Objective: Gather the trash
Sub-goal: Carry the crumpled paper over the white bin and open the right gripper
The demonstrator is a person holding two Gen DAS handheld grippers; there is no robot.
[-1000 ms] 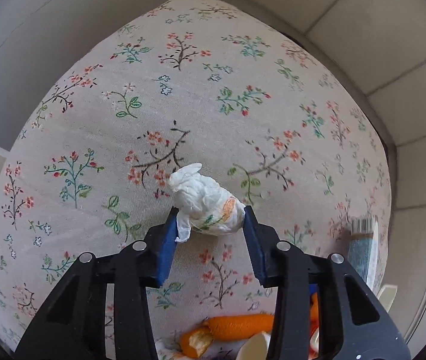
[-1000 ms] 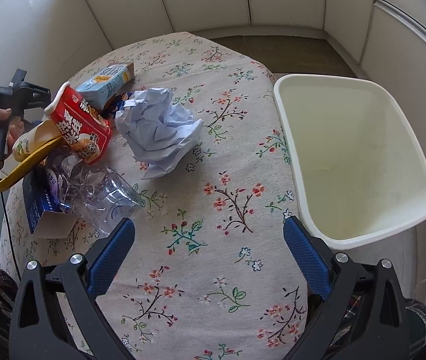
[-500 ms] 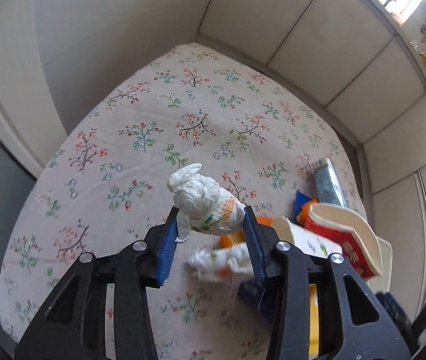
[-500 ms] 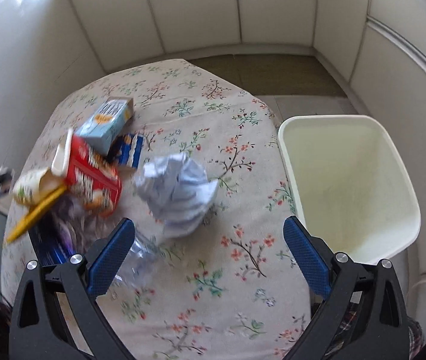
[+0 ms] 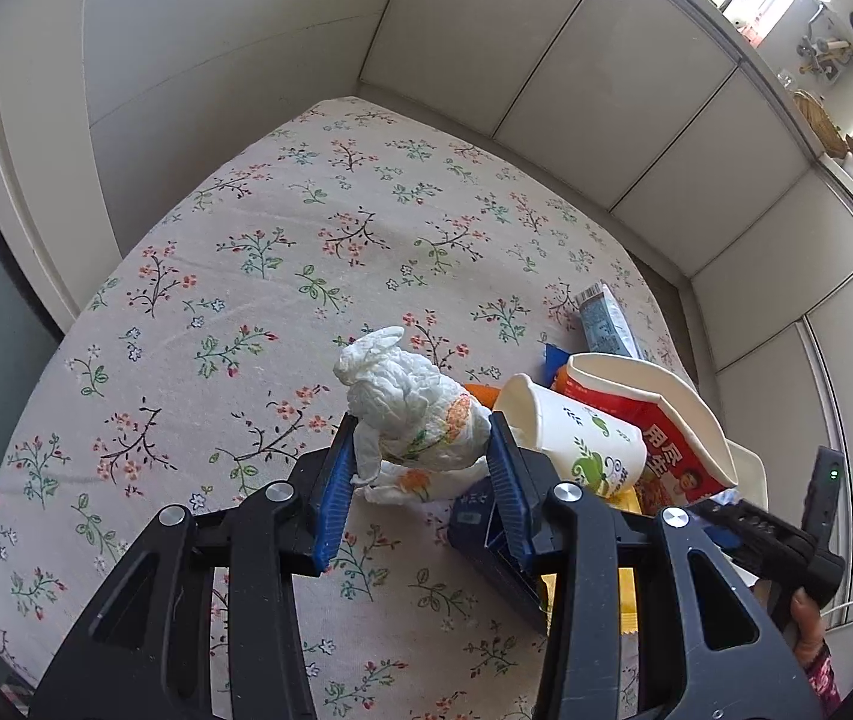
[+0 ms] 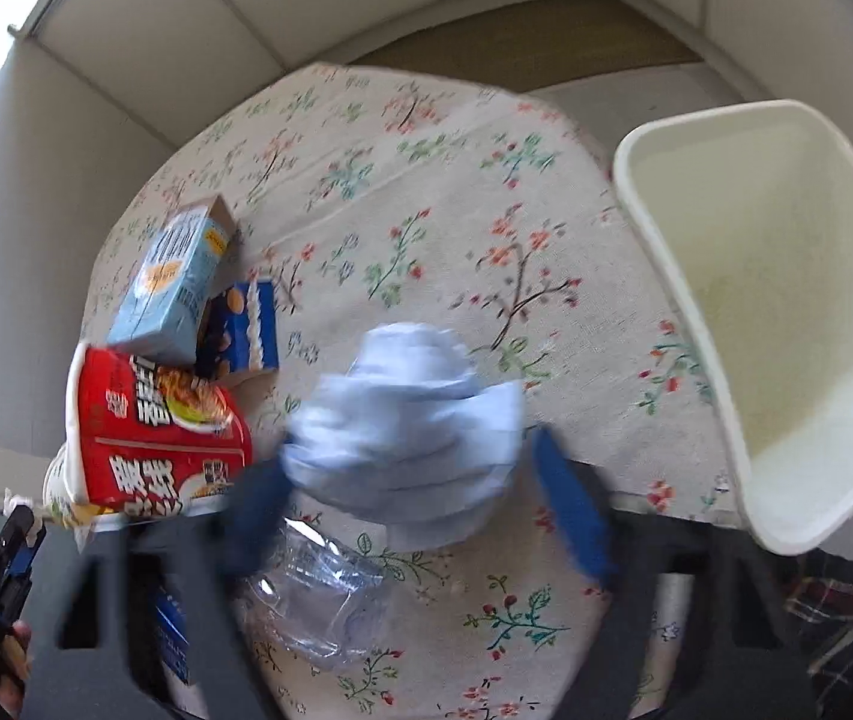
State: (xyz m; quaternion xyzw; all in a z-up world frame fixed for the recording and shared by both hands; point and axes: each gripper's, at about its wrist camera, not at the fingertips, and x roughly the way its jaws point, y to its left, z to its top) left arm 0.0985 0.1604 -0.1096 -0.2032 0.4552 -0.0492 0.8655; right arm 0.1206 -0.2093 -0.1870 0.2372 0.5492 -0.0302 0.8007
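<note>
My left gripper [image 5: 420, 441] is shut on a crumpled white tissue [image 5: 408, 408] with a floral print and holds it above the flowered tablecloth [image 5: 282, 276]. A second tissue wad [image 5: 411, 483] lies just under it. In the blurred right wrist view, my right gripper [image 6: 414, 480] points down over a crumpled pale blue paper ball [image 6: 408, 426]. Its jaws are closing, and the blue pads [image 6: 570, 510] meet the ball's two sides. The white bin [image 6: 696, 324] stands at the table's right edge, with nothing visible inside.
Left of the paper ball lie a red noodle cup [image 6: 150, 438], a light blue carton [image 6: 174, 282], a blue snack box [image 6: 243, 324] and a crushed clear bottle [image 6: 318, 594]. A white paper cup [image 5: 576, 444] and a dark box [image 5: 486, 546] sit beside the left gripper.
The left gripper rose and swung toward the trash pile with the tissue still in it. The right gripper came down over the paper ball, and its jaws went from wide apart to narrow.
</note>
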